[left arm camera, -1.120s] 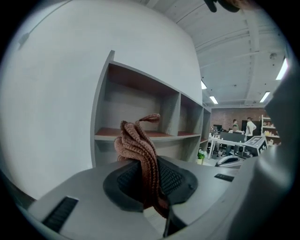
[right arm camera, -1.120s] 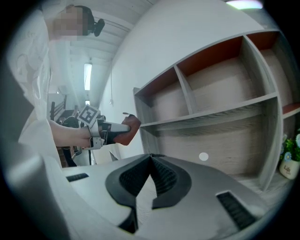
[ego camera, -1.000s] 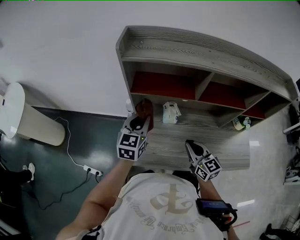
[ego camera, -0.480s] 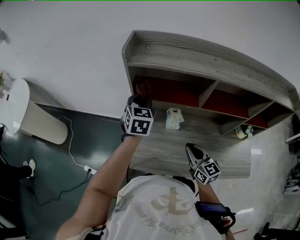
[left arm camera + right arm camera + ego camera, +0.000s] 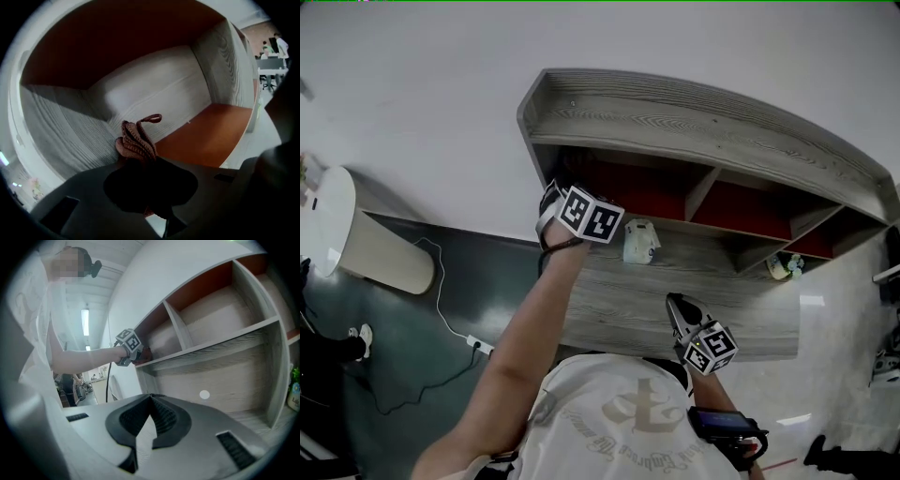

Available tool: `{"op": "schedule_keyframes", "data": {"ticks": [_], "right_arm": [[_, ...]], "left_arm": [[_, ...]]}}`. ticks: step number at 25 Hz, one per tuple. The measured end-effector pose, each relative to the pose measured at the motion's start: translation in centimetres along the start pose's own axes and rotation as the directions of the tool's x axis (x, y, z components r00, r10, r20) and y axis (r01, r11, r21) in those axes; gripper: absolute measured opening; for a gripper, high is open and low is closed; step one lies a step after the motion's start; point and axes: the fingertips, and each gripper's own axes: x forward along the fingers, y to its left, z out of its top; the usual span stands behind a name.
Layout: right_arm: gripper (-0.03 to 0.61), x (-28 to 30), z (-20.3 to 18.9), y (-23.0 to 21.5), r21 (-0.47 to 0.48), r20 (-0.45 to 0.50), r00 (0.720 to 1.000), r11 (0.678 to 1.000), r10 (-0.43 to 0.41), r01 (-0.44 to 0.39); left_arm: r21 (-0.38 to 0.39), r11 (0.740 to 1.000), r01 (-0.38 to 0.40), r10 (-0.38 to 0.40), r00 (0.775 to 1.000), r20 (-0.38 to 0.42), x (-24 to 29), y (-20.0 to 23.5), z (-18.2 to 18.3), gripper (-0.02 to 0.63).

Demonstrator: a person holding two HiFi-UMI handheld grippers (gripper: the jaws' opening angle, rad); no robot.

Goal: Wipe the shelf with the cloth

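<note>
Gripping brown cloth point(image 5: 136, 141), left tongs point(image 5: 140, 161) inside shelf's point(image 5: 703, 105) upper-left compartment.

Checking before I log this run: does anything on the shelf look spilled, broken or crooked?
Nothing stands out. The shelf looks intact, and the left tongs hold the cloth bunched inside a cubby.

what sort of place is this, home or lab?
Probably an office or lab workspace, not a home: a shelf unit against a bare white wall, a power strip lying on the glossy floor, and desks with people in the background of the left gripper view.
</note>
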Motion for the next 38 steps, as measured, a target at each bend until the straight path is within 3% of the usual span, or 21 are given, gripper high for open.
{"op": "schedule_keyframes", "data": {"ticks": [5,12,19,24,34,38], "right_arm": [[0.005,-0.2,0.0,-1.3,0.017,-0.001,1.000,1.000,0.015,-0.015],[0.005,-0.5,0.5,-2.9,0.082,0.027,0.999,0.996,0.040,-0.042],[0.005,-1.0,0.6,-3.7,0.096,0.021,0.998,0.994,0.054,-0.056],[0.005,-1.5,0.2,-3.9,0.103,0.023,0.999,0.994,0.040,-0.042],[0.005,-3.3,-0.4,-4.1,0.116,0.032,0.999,0.993,-0.013,0.009],[0.005,-3.8,-0.5,-4.4,0.118,0.037,0.999,0.993,-0.034,0.029]], "left_arm": [[0.017,0.998,-0.064,0.065,0.993,-0.103,1.2,0.0,-0.3,0.071],[-0.048,0.999,-0.004,-0.003,0.986,-0.164,2.4,-0.5,0.2,0.067],[-0.075,0.995,0.063,-0.073,0.988,-0.134,2.6,-1.8,0.6,0.057],[-0.145,0.974,0.176,-0.190,0.978,-0.088,2.2,-3.8,1.8,0.057],[-0.205,0.908,0.365,-0.371,0.929,0.011,0.9,-8.4,4.7,0.058],[-0.177,0.882,0.436,-0.437,0.899,0.038,0.7,-10.4,6.0,0.058]]}}
